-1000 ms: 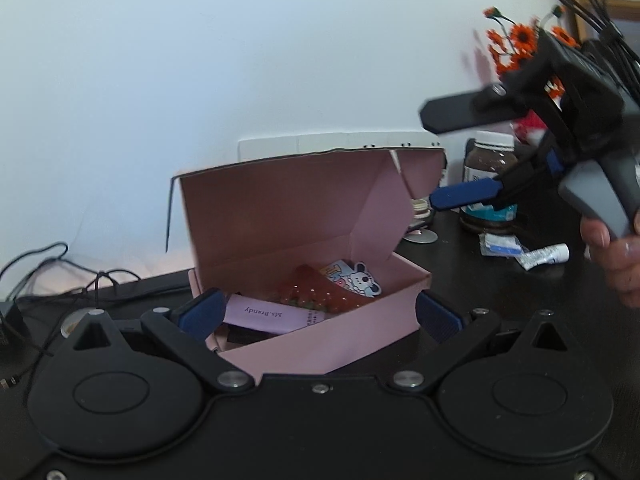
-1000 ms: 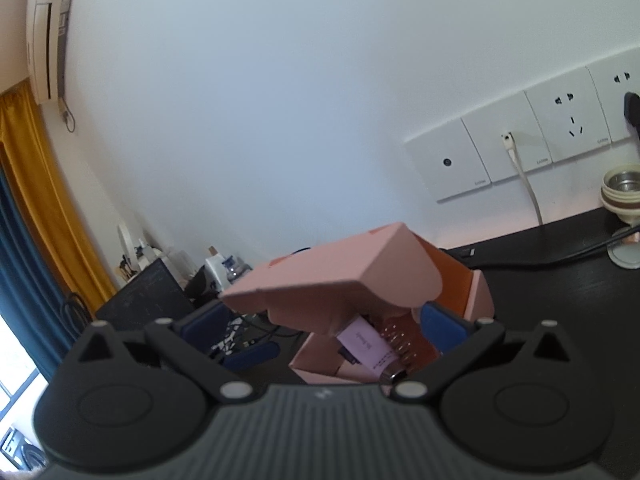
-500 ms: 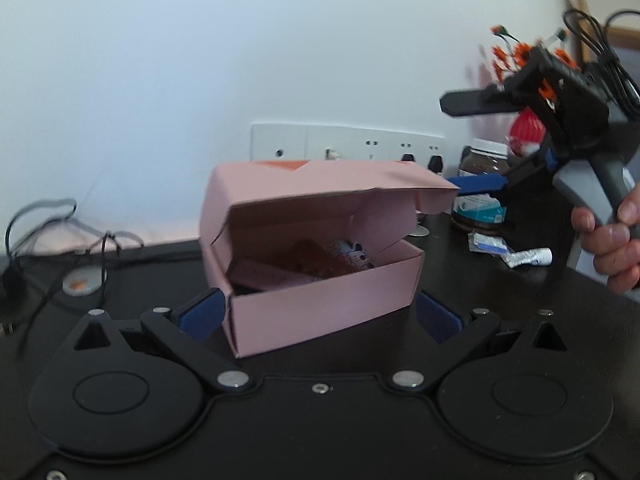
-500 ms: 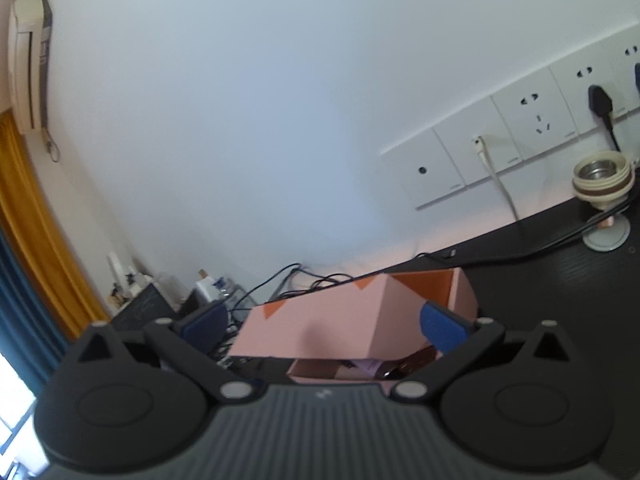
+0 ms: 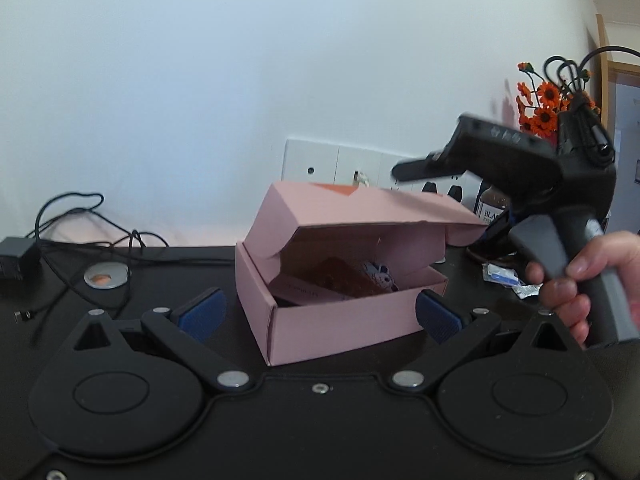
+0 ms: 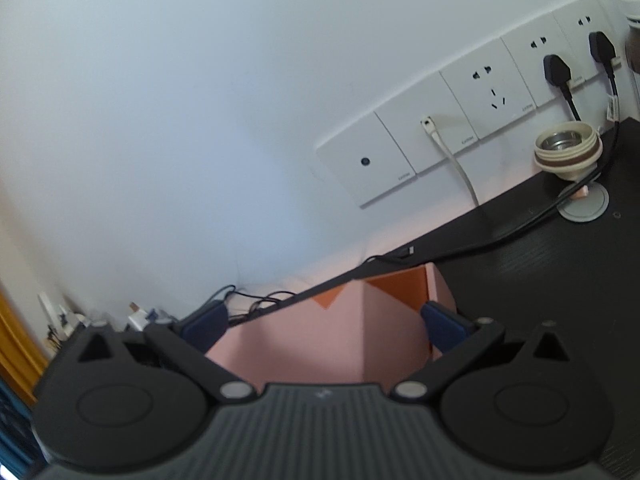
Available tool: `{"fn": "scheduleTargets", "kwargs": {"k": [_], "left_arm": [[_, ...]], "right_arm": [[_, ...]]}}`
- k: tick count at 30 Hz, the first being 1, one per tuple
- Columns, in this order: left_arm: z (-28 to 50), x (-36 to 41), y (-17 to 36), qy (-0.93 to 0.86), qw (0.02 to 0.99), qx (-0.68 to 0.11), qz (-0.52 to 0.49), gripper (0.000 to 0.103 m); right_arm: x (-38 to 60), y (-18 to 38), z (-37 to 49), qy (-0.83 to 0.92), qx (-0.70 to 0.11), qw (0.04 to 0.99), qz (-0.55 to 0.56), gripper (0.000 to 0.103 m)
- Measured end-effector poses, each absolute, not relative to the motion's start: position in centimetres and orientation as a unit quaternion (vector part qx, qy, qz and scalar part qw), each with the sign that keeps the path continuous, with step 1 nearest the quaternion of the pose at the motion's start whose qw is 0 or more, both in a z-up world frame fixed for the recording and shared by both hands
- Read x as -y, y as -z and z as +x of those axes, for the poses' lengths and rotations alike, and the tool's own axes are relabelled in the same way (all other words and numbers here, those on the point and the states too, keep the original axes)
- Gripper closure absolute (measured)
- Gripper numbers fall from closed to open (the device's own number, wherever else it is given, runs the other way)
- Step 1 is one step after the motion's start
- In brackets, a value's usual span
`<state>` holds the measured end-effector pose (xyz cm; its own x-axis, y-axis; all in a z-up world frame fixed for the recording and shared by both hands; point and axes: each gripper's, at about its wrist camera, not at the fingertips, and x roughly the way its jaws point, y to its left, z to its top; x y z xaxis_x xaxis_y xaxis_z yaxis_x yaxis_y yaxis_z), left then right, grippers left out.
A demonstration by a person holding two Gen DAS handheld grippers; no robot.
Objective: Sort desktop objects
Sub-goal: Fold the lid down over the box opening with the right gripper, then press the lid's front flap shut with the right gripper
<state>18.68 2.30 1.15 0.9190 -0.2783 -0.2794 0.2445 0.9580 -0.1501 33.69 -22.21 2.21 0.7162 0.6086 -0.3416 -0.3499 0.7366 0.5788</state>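
A pink cardboard box point(image 5: 344, 324) sits mid-desk in the left wrist view, its lid point(image 5: 360, 208) lowered to a slant and still ajar. Inside I make out a pale purple card point(image 5: 300, 290), a brown-red object and a cartoon sticker point(image 5: 380, 276). My left gripper point(image 5: 319, 314) is open, its blue pads flanking the box's front wall without touching it. A hand point(image 5: 568, 288) holds the right gripper above the lid's right end. In the right wrist view the right gripper point(image 6: 324, 326) is open over the pink lid point(image 6: 320, 344), which lies just under its fingers.
Black cables and an adapter point(image 5: 16, 264) lie at the left, beside a metal disc point(image 5: 106, 276). Wall sockets point(image 6: 480, 120) run behind the box. A brown jar point(image 5: 492, 208), orange flowers point(image 5: 544, 108) and small packets point(image 5: 504, 278) stand at the right. A lamp socket point(image 6: 568, 152) stands near plugged-in cables.
The lid has swung from upright down to nearly flat over the box. The right gripper has come over the lid's top. My left gripper has drawn back from the box.
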Motion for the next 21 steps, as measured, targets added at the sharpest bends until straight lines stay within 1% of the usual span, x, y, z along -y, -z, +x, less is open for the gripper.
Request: {"fn": "scheduleTargets", "kwargs": {"k": [8, 11, 14, 21], "left_arm": [[18.0, -1.0, -1.4, 0.148, 0.979, -0.141, -0.025, 0.000], [18.1, -0.9, -1.3, 0.150, 0.978, -0.140, -0.025, 0.000], [18.1, -1.0, -1.2, 0.149, 0.979, -0.138, -0.026, 0.000], [18.1, -0.9, -1.1, 0.147, 0.979, -0.137, -0.021, 0.000]], "right_arm": [[21.8, -2.2, 33.3, -0.248, -0.272, 0.908, 0.201, 0.001], [22.1, -2.6, 33.4, -0.243, -0.272, 0.907, 0.212, 0.001], [21.6, -2.9, 33.4, -0.237, -0.271, 0.913, 0.190, 0.001], [21.1, -1.5, 33.0, -0.229, -0.283, 0.916, 0.172, 0.001]]}}
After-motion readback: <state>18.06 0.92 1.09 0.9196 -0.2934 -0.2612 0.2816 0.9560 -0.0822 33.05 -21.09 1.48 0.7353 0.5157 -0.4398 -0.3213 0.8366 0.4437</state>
